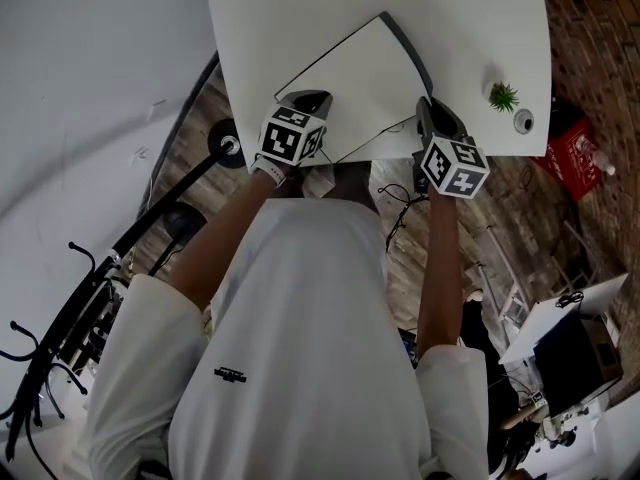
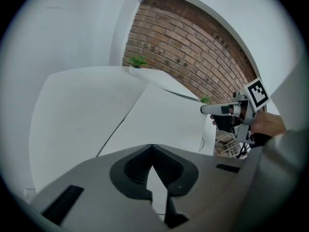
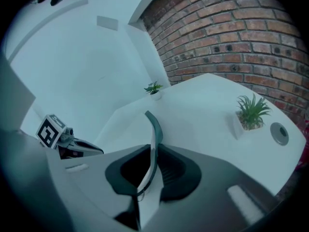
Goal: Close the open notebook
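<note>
Head view: notebook point(image 1: 350, 73) lies open at the table's point(image 1: 260, 28) near edge. Its white pages face up and its dark cover point(image 1: 411, 50) is raised on the right.
Left gripper view: your left gripper point(image 2: 152, 147) pinches the notebook's white near edge.
Right gripper view: your right gripper point(image 3: 153, 149) clamps the curved cover, jaws narrow.

table far side: bare white top point(image 1: 300, 8), open to pass
centre: notebook cover point(image 3: 153, 127) stands raised, clamped in right claw point(image 3: 150, 149), and splits left from right
near edge: left claw point(image 2: 152, 146) low over the left page
right edge: small plant point(image 1: 503, 96), round disc point(image 1: 523, 121) just beside it
cover to plant: bare strip, passable
far corner: second plant point(image 2: 136, 62), brick wall point(image 2: 193, 47) behind
</note>
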Action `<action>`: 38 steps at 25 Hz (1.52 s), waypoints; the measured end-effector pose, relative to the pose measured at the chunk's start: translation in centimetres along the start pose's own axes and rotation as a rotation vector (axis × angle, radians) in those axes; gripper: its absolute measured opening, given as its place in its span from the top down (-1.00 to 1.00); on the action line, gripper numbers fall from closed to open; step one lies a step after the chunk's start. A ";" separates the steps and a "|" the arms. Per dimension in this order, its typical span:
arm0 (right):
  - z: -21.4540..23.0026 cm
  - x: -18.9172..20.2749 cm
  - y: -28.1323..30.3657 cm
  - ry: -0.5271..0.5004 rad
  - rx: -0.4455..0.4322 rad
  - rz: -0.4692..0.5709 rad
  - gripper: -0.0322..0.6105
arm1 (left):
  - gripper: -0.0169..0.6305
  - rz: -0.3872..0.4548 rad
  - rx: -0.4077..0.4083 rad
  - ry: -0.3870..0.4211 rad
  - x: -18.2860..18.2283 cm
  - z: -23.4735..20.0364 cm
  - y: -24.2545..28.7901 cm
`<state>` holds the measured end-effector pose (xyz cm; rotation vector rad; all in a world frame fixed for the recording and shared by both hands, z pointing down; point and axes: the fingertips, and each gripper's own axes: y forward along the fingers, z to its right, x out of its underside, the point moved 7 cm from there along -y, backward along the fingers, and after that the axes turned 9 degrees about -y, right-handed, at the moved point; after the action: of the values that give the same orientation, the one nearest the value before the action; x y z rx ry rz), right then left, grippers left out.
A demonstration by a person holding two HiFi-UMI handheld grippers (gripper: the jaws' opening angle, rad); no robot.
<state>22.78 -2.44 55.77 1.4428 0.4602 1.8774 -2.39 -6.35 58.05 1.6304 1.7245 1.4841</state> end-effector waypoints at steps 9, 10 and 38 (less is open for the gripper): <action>-3.0 -1.0 -1.9 -0.160 0.035 0.044 0.73 | 0.92 0.073 0.030 -0.002 -1.0 -0.2 -2.8; -3.5 -1.1 -2.2 -0.177 0.037 0.049 0.73 | 0.92 0.078 0.034 -0.001 -1.0 -0.2 -3.2; -14.8 2.1 -6.1 -0.643 0.034 0.058 0.72 | 0.92 0.233 0.036 -0.061 1.8 -3.3 -12.4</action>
<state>10.57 5.25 48.56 1.9825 0.1345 1.3380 -12.01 -3.66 49.74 1.9296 1.5813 1.4934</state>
